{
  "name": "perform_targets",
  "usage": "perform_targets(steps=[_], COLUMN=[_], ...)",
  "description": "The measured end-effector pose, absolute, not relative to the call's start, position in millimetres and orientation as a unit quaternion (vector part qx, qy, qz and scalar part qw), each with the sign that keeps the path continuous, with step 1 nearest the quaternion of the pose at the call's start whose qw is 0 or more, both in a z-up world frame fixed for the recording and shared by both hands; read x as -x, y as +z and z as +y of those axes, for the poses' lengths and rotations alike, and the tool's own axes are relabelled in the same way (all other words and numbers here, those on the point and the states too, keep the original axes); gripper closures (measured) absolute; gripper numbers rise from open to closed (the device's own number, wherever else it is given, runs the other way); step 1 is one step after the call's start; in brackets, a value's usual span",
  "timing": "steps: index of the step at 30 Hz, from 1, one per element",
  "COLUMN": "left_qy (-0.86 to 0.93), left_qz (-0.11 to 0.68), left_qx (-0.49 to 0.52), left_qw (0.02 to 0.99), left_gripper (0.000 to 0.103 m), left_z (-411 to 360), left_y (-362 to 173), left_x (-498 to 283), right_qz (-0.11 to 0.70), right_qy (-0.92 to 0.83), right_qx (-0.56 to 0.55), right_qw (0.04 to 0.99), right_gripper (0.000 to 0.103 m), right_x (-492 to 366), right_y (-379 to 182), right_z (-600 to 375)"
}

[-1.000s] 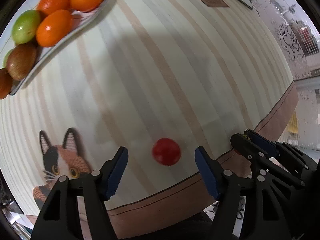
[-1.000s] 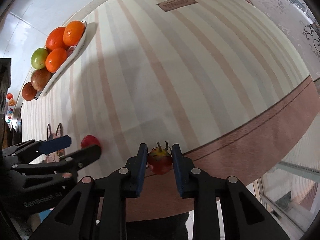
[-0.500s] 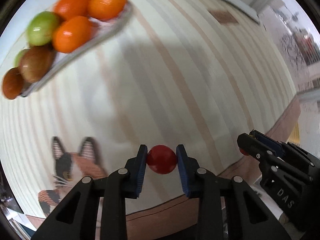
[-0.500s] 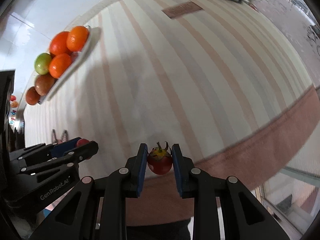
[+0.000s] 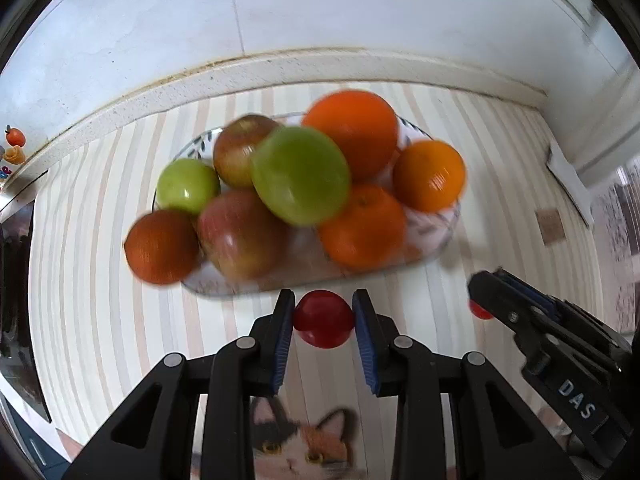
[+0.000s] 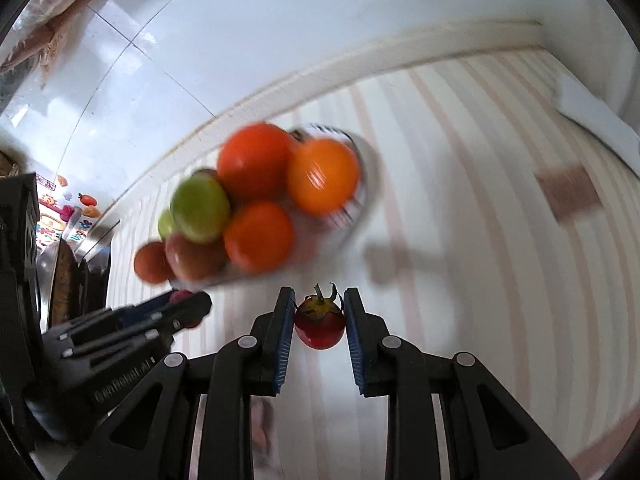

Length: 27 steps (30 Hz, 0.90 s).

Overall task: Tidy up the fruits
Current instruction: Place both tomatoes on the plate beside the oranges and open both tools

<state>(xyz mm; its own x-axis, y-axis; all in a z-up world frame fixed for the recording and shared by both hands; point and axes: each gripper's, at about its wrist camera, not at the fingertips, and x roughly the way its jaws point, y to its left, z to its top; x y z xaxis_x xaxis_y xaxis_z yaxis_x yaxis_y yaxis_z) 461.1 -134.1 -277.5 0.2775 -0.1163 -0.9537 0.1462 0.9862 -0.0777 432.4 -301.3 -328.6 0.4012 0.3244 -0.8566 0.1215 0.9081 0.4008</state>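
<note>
Red cherry tomato (image 5: 323,324), loose on the striped bench (image 5: 80,300) a second ago, now sits pinched in the left gripper (image 5: 323,330) jaws. Right gripper (image 6: 319,330) still pinches its stemmed tomato (image 6: 319,326). Both have swung toward the fruit plate (image 5: 436,236), now at twelve o'clock, close ahead.

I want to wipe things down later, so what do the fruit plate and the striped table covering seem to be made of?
Fruit plate: probably glazed ceramic or glass; glossy white surface with a dark printed pattern, though blurred. Striped table covering: likely smooth vinyl or oilcloth; it lies flat, has a faint sheen and carries a printed cat picture.
</note>
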Motion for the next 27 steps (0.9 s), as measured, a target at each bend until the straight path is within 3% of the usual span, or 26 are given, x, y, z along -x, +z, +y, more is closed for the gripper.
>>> perform_targets(steps=[7,16,21,22,24,26,27], left_qy=[-0.077,-0.076,-0.071,-0.070,-0.071,-0.068,-0.064], left_qz=[0.592,0.575,0.586,0.588,0.593,0.596,0.595], left_qx=[-0.002,-0.014,-0.014,-0.012,0.000,0.005,0.006], left_qw=[0.802,0.815,0.807,0.806,0.802,0.800,0.801], left_gripper=[0.076,0.075,0.074,0.071,0.062,0.035,0.028], left_z=[-126,-127,-125,-124,-120,-117,-114], left_y=[-290,-291,-291,-290,-287,-282,-278], left_x=[-479,-478,-475,-474,-472,-468,-464], right_qz=[0.547,0.557,0.555,0.555,0.554,0.554,0.555], right_qy=[0.075,0.064,0.063,0.059,0.059,0.047,0.042], right_qx=[-0.239,-0.276,-0.286,-0.285,-0.289,-0.276,-0.268], right_qw=[0.799,0.781,0.779,0.779,0.779,0.784,0.786], right_gripper=[0.076,0.074,0.050,0.038,0.035,0.032,0.030], right_x=[-484,-491,-480,-478,-473,-466,-463], right_y=[-348,-373,-369,-367,-362,-354,-350], right_z=[-290,-295,-305,-306,-310,-314,-315])
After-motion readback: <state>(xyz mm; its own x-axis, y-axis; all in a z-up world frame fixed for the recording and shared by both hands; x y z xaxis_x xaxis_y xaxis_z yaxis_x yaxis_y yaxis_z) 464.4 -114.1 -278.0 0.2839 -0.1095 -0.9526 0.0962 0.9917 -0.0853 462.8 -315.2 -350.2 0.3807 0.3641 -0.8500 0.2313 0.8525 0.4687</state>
